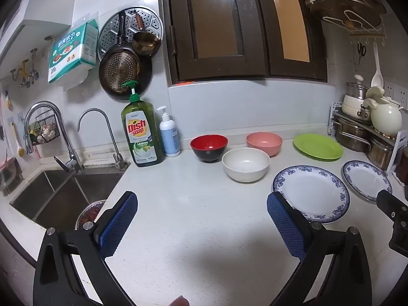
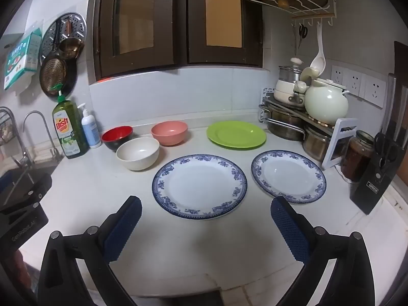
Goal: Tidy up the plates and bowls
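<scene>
Left gripper (image 1: pixel 201 219): fingers spread wide, nothing between them; it hangs over bare worktop (image 1: pixel 193 229), likely waiting for a first pick
Right gripper (image 2: pixel 205 220): fingers equally wide apart and empty, aimed at the big blue-rimmed plate (image 2: pixel 199 186) at 12 o'clock, which looks the natural first target
Small blue-rimmed plate (image 2: pixel 288 176): flat at 1 o'clock, just beside the big one, not touching; same pattern, so the two probably stack
Green plate (image 2: pixel 236 134): flat, further back near the pot rack (image 2: pixel 293 125), apart from both patterned plates
Bowls: white bowl (image 2: pixel 138 153) nearest, red bowl (image 2: pixel 117 137) and pink bowl (image 2: pixel 169 132) behind it at 10 to 11 o'clock, all upright and close together, nothing nested yet
Dish soap bottle (image 2: pixel 69 130): stands left of the bowls by the sink (image 1: pixel 61 193), out of the way
Progress: judged unstarted, every piece lies single
</scene>
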### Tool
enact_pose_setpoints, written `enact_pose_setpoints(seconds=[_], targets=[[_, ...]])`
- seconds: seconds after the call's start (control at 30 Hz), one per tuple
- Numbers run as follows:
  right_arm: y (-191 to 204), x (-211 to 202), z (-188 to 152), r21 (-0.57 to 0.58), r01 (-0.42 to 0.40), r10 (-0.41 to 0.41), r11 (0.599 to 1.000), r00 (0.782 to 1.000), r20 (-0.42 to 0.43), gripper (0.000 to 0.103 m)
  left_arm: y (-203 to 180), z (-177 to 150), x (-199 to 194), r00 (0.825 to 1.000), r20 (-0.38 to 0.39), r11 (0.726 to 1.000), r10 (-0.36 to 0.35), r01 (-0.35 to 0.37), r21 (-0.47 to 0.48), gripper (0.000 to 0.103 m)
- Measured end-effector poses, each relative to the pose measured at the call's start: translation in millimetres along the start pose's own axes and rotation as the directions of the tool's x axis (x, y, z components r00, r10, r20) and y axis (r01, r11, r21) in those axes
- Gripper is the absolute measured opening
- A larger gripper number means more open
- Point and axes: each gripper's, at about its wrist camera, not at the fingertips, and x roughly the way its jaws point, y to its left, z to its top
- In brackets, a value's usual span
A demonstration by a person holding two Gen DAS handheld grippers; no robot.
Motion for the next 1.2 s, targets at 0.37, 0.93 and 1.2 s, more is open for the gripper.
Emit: enact_pose_setpoints(seconds=[0.37, 0.93, 1.2], targets=[[-1.7, -1.4, -0.6, 0.018, -0.007, 0.007, 1.000, 1.000, 0.005, 0.102, -7.5, 2.1, -5.7, 0.999, 0.019, 0.999, -0.038, 0.038, -0.018, 0.103], [-5.8, -3.9, -0.8, 0.026, -0.022, 0.022, 0.999, 1.000, 0.001, 0.102, -7.2, 0.3, -7.1, 0.999, 0.025, 0.999, -0.031, 0.031, -0.015, 0.103], [-5.5, -4.4, -0.9, 0.025, -0.020, 0.020, 0.999, 1.000, 0.005, 0.102, -8.1, 0.5, -9.3, 0.999, 0.032, 1.000, -0.027, 0.027, -0.012, 0.103]])
